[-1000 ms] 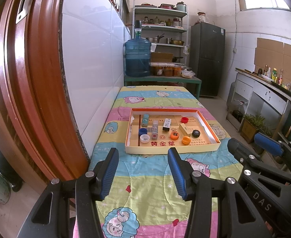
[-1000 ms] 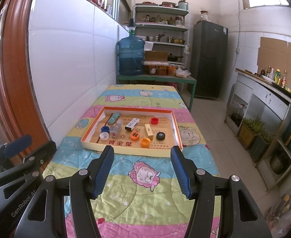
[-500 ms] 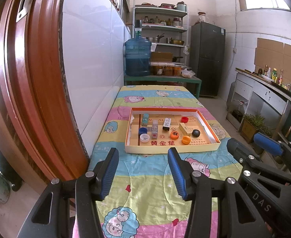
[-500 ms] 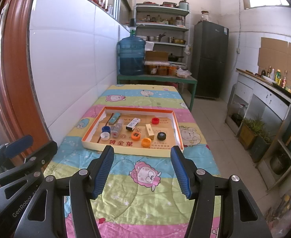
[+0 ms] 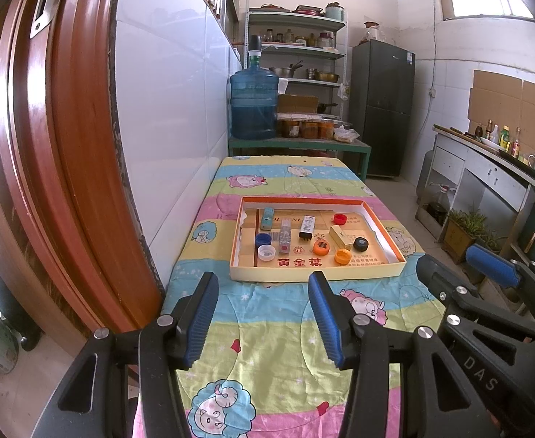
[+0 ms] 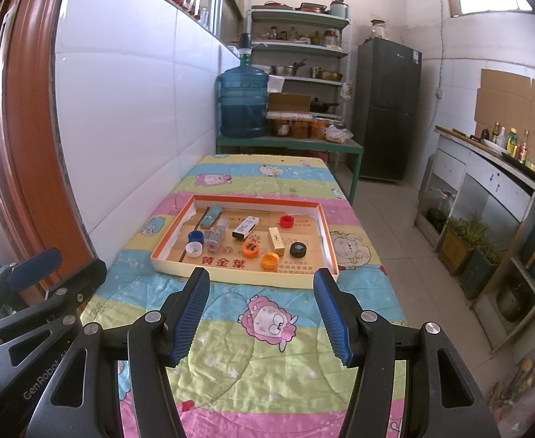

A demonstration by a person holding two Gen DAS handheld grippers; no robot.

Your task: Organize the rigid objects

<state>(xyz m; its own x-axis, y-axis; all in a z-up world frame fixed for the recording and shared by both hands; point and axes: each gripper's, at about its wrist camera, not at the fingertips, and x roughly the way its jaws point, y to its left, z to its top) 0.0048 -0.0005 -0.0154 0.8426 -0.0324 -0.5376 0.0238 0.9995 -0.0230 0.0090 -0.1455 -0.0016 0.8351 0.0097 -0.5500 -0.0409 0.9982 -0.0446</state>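
Holding both tools low over the near end of the bench [image 6: 231,383], we keep the left gripper [image 5: 263,315] and the right gripper [image 6: 262,314] with their blue-padded fingers [image 6: 189,319] spread wide and nothing between them. Under them lies a striped cartoon quilt [image 5: 267,376] that covers the bench. Beyond the fingertips sits a shallow cardboard tray [image 6: 212,273] with an orange rim, well apart from both grippers. Inside it, nearest to us, are a white cap [image 6: 193,249] with a blue cap [image 6: 196,235] just behind it, and two orange caps [image 6: 269,260] near the middle. A black cap [image 6: 298,249] lies to the right, beside a small cream box [image 6: 276,241]. A clear little bottle [image 6: 216,235] lies on its side by the blue cap. Farther back we see a black and white box [image 6: 245,227], a teal flat case [image 6: 210,216] and a red cap [image 6: 286,221]. Past the bench stands a green table [image 6: 289,144] carrying a big blue water jug [image 6: 243,100], with shelves [image 6: 300,49] and a dark fridge [image 6: 386,109] behind.
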